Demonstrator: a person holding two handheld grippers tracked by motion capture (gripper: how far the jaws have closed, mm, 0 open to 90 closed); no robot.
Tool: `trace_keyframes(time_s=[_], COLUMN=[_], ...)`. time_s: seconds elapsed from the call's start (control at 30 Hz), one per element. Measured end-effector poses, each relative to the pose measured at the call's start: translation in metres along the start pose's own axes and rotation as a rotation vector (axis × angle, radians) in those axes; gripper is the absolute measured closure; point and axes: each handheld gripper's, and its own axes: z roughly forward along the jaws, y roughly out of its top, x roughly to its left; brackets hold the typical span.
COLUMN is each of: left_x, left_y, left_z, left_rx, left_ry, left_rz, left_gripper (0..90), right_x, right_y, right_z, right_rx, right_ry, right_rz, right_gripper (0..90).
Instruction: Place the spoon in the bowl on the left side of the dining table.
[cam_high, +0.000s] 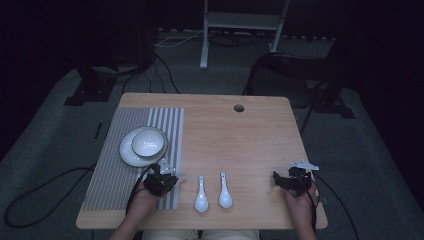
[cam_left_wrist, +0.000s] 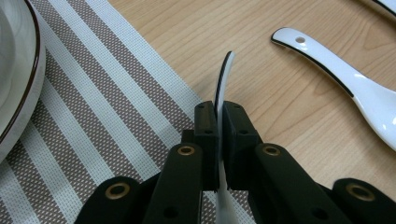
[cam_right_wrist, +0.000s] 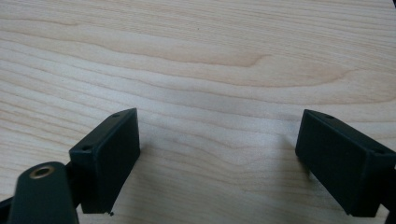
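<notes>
My left gripper (cam_high: 169, 177) (cam_left_wrist: 218, 116) is over the right edge of the striped placemat (cam_high: 112, 175) (cam_left_wrist: 102, 112). It is shut on a white spoon (cam_left_wrist: 223, 77), held edge-on with its dark-rimmed handle sticking out past the jaws. Two more white spoons (cam_high: 201, 196) (cam_high: 224, 192) lie side by side on the wood near the front edge. The closer of them (cam_left_wrist: 345, 88) lies just right of my left gripper. My right gripper (cam_high: 278, 179) (cam_right_wrist: 217, 154) rests low over bare wood at the front right, open, with nothing between its pads.
A white plate (cam_high: 128, 152) (cam_left_wrist: 21, 70) with a white bowl (cam_high: 148, 141) on it sits on the placement's far part. The wooden table (cam_high: 240, 140) has a round cable hole (cam_high: 239, 107) near its far edge. Cables trail across the floor around it.
</notes>
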Motion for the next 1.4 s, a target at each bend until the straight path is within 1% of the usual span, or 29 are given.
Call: trace_keyframes(time_s=[0.07,0.1,0.13,0.27,0.3,0.33,0.4,0.43,0.47,0.6,0.63,0.67,0.73,0.77,0.87,0.9,0.97,1.03,1.07,1.13,1.17,1.2,1.23,1.3,1.33,1.4], left_x=[0.002,0.003,0.003,0.008,0.009,0.009,0.011,0.012,0.012,0.017,0.018,0.019,0.023,0.025,0.031,0.033,0.037,0.042,0.043,0.046,0.047,0.049,0.051,0.055,0.057,0.062], left_y=[0.000,0.000,0.001,0.000,0.000,0.000,0.000,0.000,0.000,0.002,0.003,0.003,0.005,0.006,0.010,0.012,0.015,0.017,0.018,0.021,0.022,0.024,0.025,0.030,0.032,0.038], left_z=[-0.002,-0.004,-0.005,-0.012,-0.013,-0.015,-0.018,-0.019,-0.020,-0.027,-0.029,-0.030,-0.033,-0.036,-0.042,-0.044,-0.047,-0.050,-0.051,-0.053,-0.054,-0.055,-0.056,-0.058,-0.059,-0.063], left_rx=[-0.007,-0.017,-0.015,-0.040,-0.038,-0.052,-0.056,-0.059,-0.059,-0.081,-0.076,-0.086,-0.090,-0.097,-0.113,-0.114,-0.129,-0.144,-0.147,-0.159,-0.163,-0.167,-0.173,-0.184,-0.195,-0.206], left_ry=[-0.010,-0.006,-0.006,-0.002,-0.006,0.005,0.000,0.007,0.001,0.010,0.010,0.022,0.021,0.037,0.046,0.049,0.060,0.065,0.077,0.080,0.090,0.097,0.092,0.106,0.103,0.111], left_rz=[-0.004,-0.014,-0.009,-0.028,-0.025,-0.032,-0.035,-0.036,-0.036,-0.049,-0.039,-0.043,-0.046,-0.047,-0.053,-0.047,-0.056,-0.080,-0.080,-0.091,-0.089,-0.090,-0.095,-0.095,-0.101,-0.103], left_gripper=[85.5,85.5,85.5,85.6,85.6,85.6,85.6,85.6,85.6,85.6,85.6,85.6,85.6,85.5,85.6,85.6,85.6,85.6,85.5,85.6,85.6,85.6,85.5,85.5,85.6,85.5], right_x=[0.000,0.000,0.000,0.000,0.000,0.000,0.000,0.000,0.000,0.000,0.000,0.000,0.000,0.000,0.000,0.000,0.000,0.000,0.000,0.000,0.000,0.000,0.000,0.000,0.000,0.000], right_y=[0.000,0.000,0.000,0.000,0.000,0.000,0.000,0.000,0.000,0.000,0.000,0.000,0.000,0.000,0.000,0.000,0.000,0.000,0.000,0.000,0.000,0.000,0.000,0.000,0.000,0.000], right_z=[0.000,0.000,0.000,0.000,0.000,0.000,0.000,0.000,0.000,0.000,0.000,0.000,0.000,0.000,0.000,0.000,0.000,0.000,0.000,0.000,0.000,0.000,0.000,0.000,0.000,0.000], right_rx=[0.000,0.000,0.000,0.000,0.000,0.000,0.000,0.000,0.000,0.000,0.000,0.000,-0.001,-0.001,-0.001,-0.001,-0.001,-0.001,-0.001,-0.001,-0.001,-0.001,-0.001,0.000,0.000,-0.001], right_ry=[0.000,0.000,0.000,0.000,0.000,0.000,0.000,0.000,0.000,0.000,0.000,0.000,0.000,0.000,0.000,0.000,0.000,0.000,0.000,0.000,-0.001,-0.001,-0.001,-0.001,-0.001,-0.001], right_rz=[0.000,0.000,0.000,0.000,0.000,0.000,0.000,0.000,0.000,0.000,0.000,0.000,0.000,0.000,-0.001,-0.001,-0.002,-0.001,-0.002,-0.002,-0.001,-0.001,-0.001,-0.001,-0.001,-0.001], right_gripper=[13.2,13.2,13.2,13.2,13.2,13.2,13.2,13.2,13.2,13.2,13.2,13.2,13.2,13.2,13.2,13.2,13.2,13.2,13.2,13.2,13.2,13.2,13.2,13.2,13.1,13.2])
